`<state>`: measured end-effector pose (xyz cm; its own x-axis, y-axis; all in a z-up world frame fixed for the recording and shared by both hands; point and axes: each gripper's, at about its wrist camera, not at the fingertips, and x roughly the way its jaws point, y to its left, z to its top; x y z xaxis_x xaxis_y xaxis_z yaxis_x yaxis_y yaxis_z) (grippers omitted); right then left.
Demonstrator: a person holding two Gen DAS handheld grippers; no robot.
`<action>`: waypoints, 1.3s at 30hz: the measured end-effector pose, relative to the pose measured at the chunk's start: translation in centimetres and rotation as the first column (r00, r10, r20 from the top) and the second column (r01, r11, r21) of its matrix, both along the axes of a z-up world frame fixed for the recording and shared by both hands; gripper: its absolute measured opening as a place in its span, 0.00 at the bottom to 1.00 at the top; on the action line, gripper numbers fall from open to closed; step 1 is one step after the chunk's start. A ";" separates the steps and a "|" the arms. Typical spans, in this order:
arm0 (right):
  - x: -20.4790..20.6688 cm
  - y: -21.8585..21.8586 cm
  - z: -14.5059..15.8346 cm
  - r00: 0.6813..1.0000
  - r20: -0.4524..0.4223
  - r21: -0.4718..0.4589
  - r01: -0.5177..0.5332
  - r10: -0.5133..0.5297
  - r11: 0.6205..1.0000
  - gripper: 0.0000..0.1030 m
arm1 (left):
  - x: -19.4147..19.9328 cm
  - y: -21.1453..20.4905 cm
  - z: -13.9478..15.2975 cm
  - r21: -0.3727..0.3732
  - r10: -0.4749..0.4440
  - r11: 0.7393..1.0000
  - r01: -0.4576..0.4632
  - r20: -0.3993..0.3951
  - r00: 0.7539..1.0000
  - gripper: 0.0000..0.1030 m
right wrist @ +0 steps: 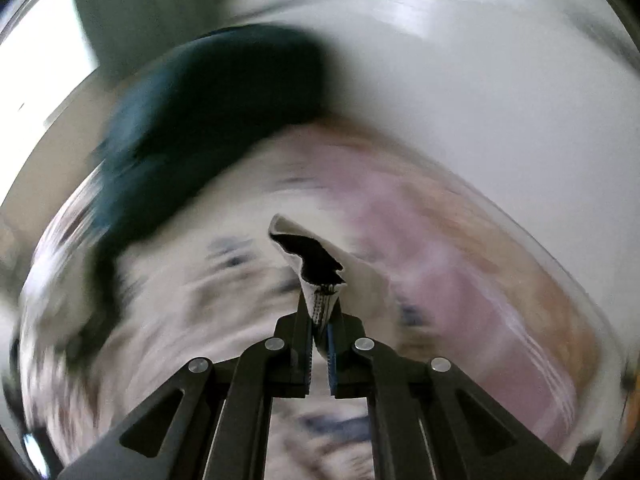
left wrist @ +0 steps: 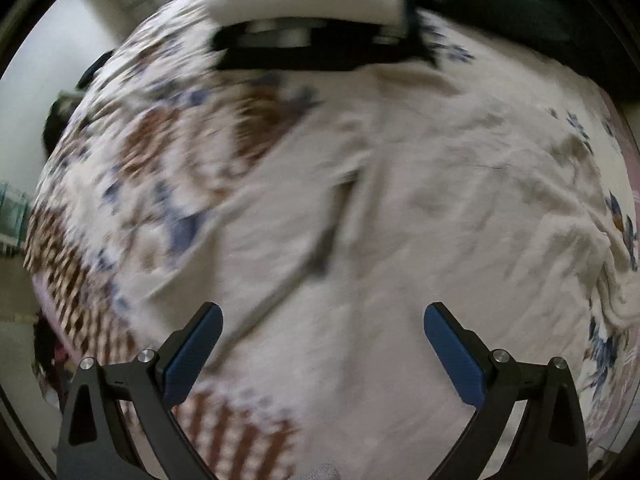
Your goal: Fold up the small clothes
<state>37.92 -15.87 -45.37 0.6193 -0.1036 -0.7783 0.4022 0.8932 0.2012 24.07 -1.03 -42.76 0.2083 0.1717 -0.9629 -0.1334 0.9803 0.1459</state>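
The left gripper hangs with its fingers released above the white garment spread on the patterned bedsheet. The right gripper is clenched on a white-and-black garment edge, near a dark teal cloth on the bed. Blur hides any writing.

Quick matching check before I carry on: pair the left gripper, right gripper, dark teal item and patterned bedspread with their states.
1 left gripper
2 right gripper
3 dark teal item
4 patterned bedspread

A pinching white-and-black cloth
B open, holding nothing
C lies under the pale garment
D lying at the bedspread's far edge

Pairs: 1-B, 2-A, 3-D, 4-C
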 end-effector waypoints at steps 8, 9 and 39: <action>-3.1 28.5 -5.5 0.677 -0.235 -0.149 -0.734 0.698 0.662 0.05 | -5.2 9.8 -1.6 0.091 0.217 0.973 -0.210 -0.065 0.974 1.00; -4.9 30.3 -7.1 0.632 -0.264 -0.148 -0.773 0.729 0.616 0.05 | -5.9 10.9 -2.2 0.096 0.244 0.967 -0.236 -0.080 0.967 1.00; -7.5 22.8 -15.1 0.704 -0.507 0.158 -0.492 0.498 0.856 0.61 | -7.7 26.3 -8.1 -0.233 0.549 0.822 -0.520 0.077 0.833 0.02</action>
